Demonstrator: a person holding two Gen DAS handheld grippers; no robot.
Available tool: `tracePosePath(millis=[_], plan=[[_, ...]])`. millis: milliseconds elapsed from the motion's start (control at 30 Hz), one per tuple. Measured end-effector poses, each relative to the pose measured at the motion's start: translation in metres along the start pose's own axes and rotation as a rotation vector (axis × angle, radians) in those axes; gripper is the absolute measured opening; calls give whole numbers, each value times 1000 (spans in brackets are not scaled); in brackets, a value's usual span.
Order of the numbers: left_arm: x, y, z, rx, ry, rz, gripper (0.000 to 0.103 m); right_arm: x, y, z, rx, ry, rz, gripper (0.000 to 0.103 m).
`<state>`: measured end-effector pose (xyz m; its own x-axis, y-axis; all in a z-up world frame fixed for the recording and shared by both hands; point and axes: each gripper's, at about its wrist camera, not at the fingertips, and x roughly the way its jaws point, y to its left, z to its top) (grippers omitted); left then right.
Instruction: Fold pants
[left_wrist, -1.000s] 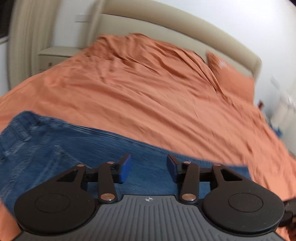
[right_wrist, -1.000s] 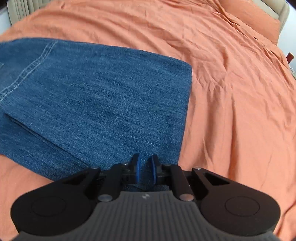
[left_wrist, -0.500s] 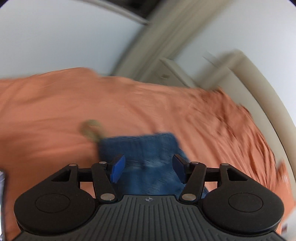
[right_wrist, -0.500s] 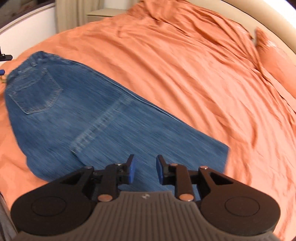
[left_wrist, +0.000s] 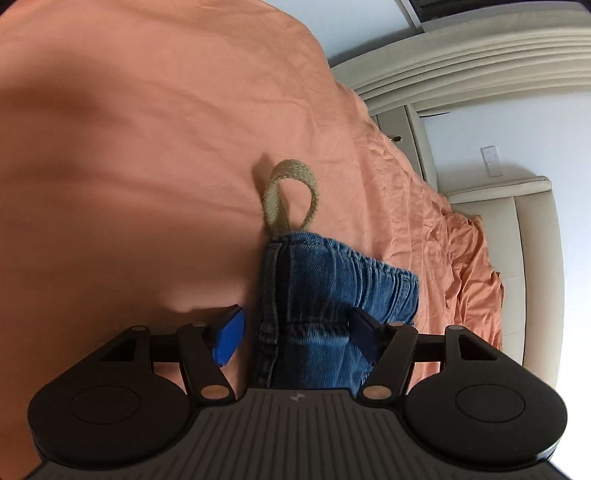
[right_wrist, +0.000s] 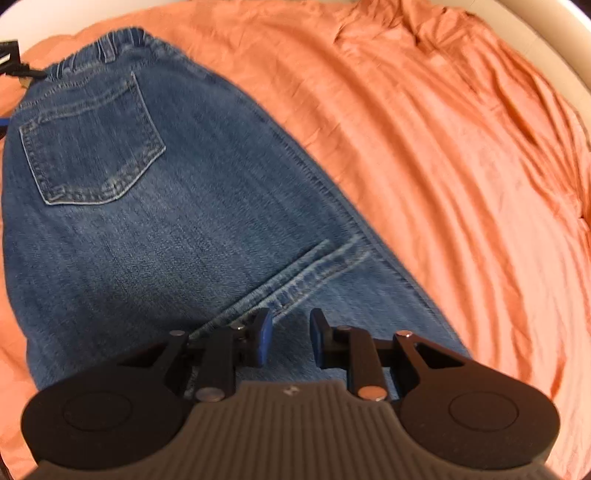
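Blue jeans (right_wrist: 166, 229) lie flat on the orange bedsheet (right_wrist: 443, 155), back pocket (right_wrist: 92, 147) up, with a leg hem folded over them near the bottom. My right gripper (right_wrist: 291, 338) is open and empty, low over the folded leg part. In the left wrist view the elastic waistband (left_wrist: 343, 273) sits between the fingers of my open left gripper (left_wrist: 295, 334), with a beige drawstring loop (left_wrist: 291, 195) sticking out beyond it. The jaws stand either side of the waistband corner, not closed on it.
The beige padded headboard (left_wrist: 532, 229) and a bedside cabinet (left_wrist: 402, 129) stand beyond the bed. Rumpled orange bedding (right_wrist: 498, 92) covers the far right. A white wall (left_wrist: 517, 122) is behind.
My left gripper swung round to the waistband end and now straddles it. My right gripper opened, let go of the leg and drew back over the folded jeans.
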<state>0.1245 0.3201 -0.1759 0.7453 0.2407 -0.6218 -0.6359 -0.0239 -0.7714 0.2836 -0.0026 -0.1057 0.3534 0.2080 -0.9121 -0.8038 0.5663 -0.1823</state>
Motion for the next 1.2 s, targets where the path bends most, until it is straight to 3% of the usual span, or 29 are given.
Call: tracePosePath(millis=[67, 233, 433, 533, 700, 833, 1000, 1200], plan=[[8, -3, 1, 22, 3, 8, 75, 11, -2, 0, 16, 34, 31, 8], [23, -11, 3, 83, 4, 16, 68, 30, -12, -2, 113, 65, 86, 7], [13, -11, 0, 113, -16, 18, 35, 25, -14, -10, 157, 24, 78, 7], [-3, -25, -7, 216, -77, -24, 23, 14, -17, -14, 212, -4, 65, 7], [-45, -59, -35, 398, -165, -139, 20, -31, -26, -37, 329, -78, 68, 12], [-77, -101, -78, 616, -228, -218, 20, -70, -40, -68, 423, -134, 75, 13], [-111, -152, -167, 971, -270, -299, 20, -109, -55, -122, 568, -164, 79, 13], [-116, -175, -299, 1402, -244, -288, 20, -136, -76, -188, 760, -211, 91, 16]])
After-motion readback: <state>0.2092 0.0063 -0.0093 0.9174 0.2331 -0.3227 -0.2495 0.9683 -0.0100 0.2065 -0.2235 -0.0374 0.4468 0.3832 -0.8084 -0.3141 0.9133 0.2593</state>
